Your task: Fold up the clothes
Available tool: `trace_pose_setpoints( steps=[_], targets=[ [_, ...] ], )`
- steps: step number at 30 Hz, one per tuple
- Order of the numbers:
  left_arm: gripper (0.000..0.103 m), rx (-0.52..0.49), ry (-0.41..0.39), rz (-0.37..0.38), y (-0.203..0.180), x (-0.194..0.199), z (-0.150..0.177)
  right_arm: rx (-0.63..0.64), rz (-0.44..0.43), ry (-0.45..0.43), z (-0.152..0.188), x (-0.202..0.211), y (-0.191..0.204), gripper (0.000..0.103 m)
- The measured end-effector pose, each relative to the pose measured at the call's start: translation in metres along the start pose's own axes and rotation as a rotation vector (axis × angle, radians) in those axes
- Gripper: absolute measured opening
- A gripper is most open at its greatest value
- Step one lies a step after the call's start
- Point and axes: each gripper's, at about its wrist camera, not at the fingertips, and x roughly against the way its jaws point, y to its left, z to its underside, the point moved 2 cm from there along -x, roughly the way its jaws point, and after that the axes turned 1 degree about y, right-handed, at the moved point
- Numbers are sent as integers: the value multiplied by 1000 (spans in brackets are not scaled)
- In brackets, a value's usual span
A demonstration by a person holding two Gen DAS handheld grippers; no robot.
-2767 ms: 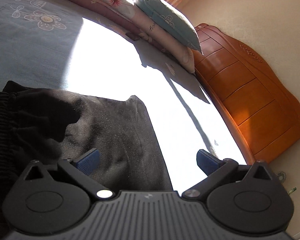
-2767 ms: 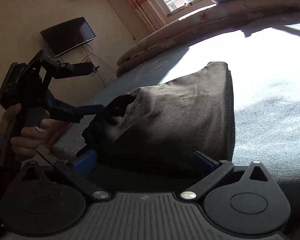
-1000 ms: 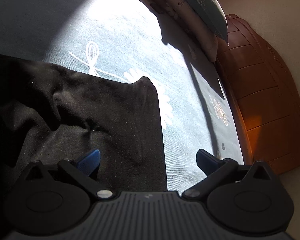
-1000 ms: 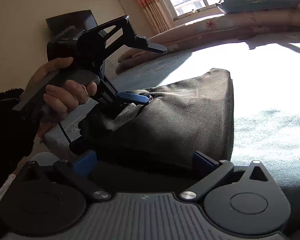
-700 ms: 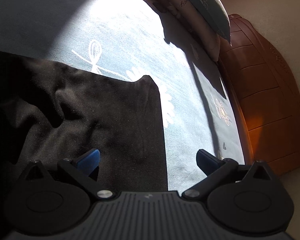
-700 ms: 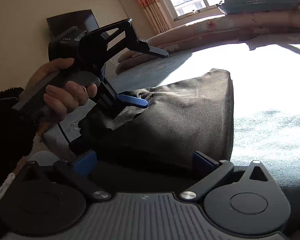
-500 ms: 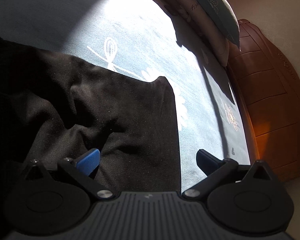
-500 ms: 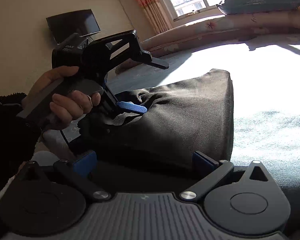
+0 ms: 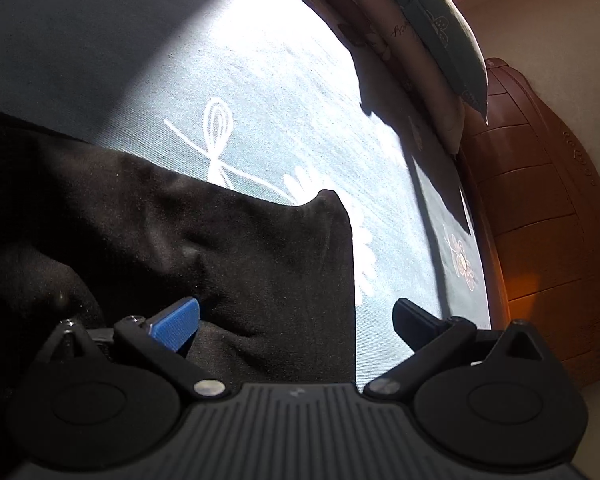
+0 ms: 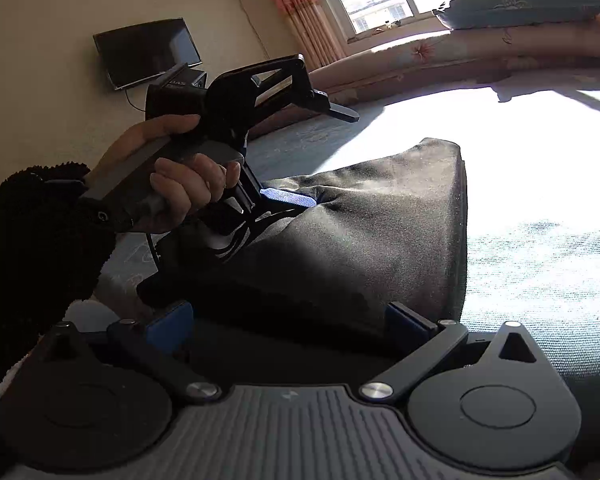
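Black garment [image 10: 360, 240] lies on the bed [image 10: 540, 184]. Left hand-held gripper [image 10: 324, 156] gapes wide, lower finger touching the cloth. Right hand-held gripper [image 10: 288, 322] also spread, gripping nothing.

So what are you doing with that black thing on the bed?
A person is folding a black garment that lies on a bed with a blue flowered sheet. Each hand holds a two-finger gripper. The left gripper is wide open, its blue lower finger pressing on the cloth near a rumpled edge while the upper finger sticks up in the air. The right gripper is open too, low at the near edge of the cloth. Neither one has pinched the cloth.
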Motion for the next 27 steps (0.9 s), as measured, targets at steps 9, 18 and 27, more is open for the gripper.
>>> trace_pose_setpoints(
  steps=[9,18,27],
  targets=[
    [102,-59,2,-31,-5,-2,4,1,3,1,0,-1,1,103],
    [102,-87,-13,-37,-7,0,7,-1,-1,-6,1,1,1,103],
    [102,-56,45,11,-14,16,4,-5,-8,-9,2,1,-1,103]
  ],
)
